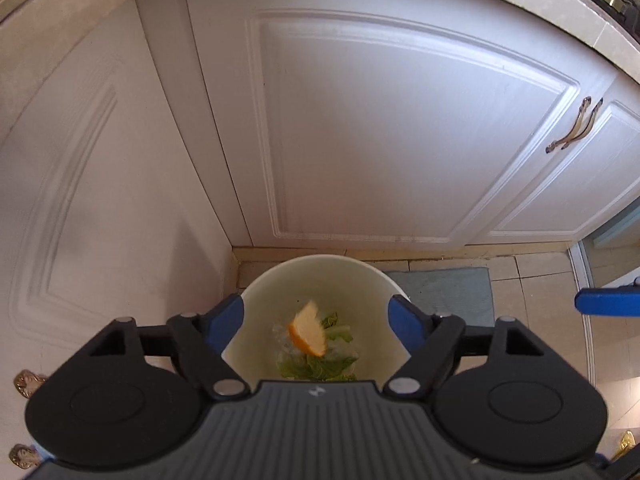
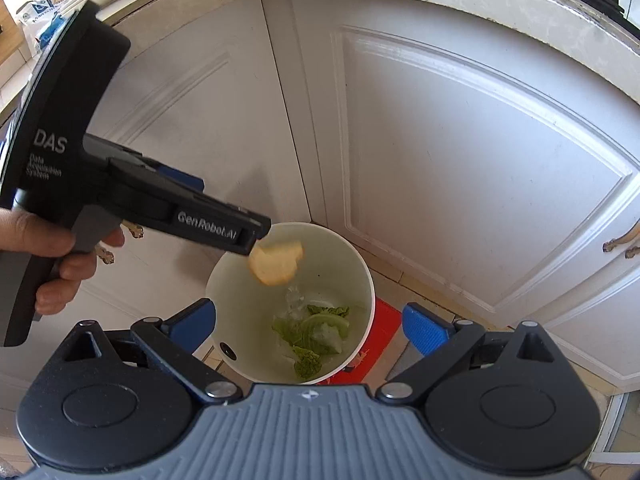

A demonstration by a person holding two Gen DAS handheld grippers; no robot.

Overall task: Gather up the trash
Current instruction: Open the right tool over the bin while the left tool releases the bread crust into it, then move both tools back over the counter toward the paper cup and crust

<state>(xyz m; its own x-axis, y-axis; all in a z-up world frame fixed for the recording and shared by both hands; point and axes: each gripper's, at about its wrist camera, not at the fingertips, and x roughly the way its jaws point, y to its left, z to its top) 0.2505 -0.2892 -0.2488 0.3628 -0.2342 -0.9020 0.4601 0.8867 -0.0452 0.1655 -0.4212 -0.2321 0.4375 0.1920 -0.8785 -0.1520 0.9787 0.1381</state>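
Note:
A white trash bin (image 1: 320, 260) stands on the floor in the cabinet corner, with green leaves (image 1: 316, 368) and clear scraps at its bottom. My left gripper (image 1: 317, 314) hangs over the bin mouth, jaws wide apart. A yellow-orange citrus peel (image 1: 308, 330) is in the air between the fingers, touching neither pad. In the right wrist view the same peel (image 2: 276, 262) sits just below the left gripper's tip (image 2: 252, 238), above the bin (image 2: 362, 264) and its leaves (image 2: 316, 332). My right gripper (image 2: 310, 322) stands open near the bin rim with nothing between its fingers.
White cabinet doors (image 1: 400, 132) with a metal handle (image 1: 576, 128) wall the corner behind the bin. A grey mat (image 1: 452, 292) lies on the tiled floor to the right. Something red (image 2: 384, 332) shows under the bin. A person's hand (image 2: 40, 240) grips the left tool.

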